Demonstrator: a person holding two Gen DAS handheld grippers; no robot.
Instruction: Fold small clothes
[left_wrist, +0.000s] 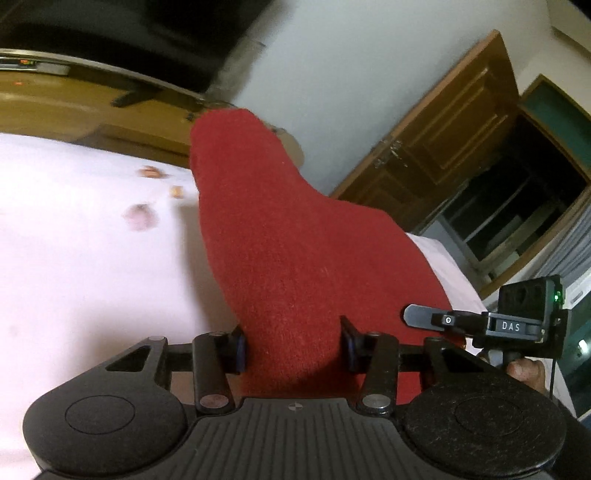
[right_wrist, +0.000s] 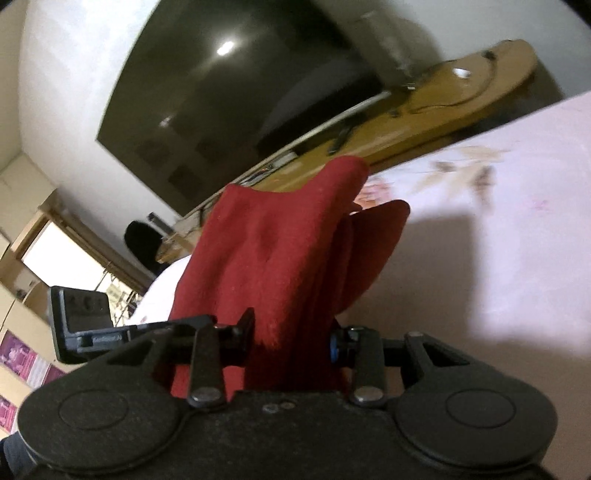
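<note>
1. The red garment (left_wrist: 295, 236) is clamped in the left gripper (left_wrist: 293, 345) and the right gripper (right_wrist: 293, 338), raised above the pink bedsheet (left_wrist: 85, 258);
2. Even tension is best kept; the edges are best aligned.

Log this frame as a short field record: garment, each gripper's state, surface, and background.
garment: red cloth, fuzzy knit, lifted off the surface, held at two places
left gripper: shut on red cloth, fabric bunched between its fingers
right gripper: shut on red cloth, folds trailing forward
surface: pale pink sheet with small printed motifs
background: dark screen above a wooden shelf; wooden door
image quality: motion blur in both views
</note>
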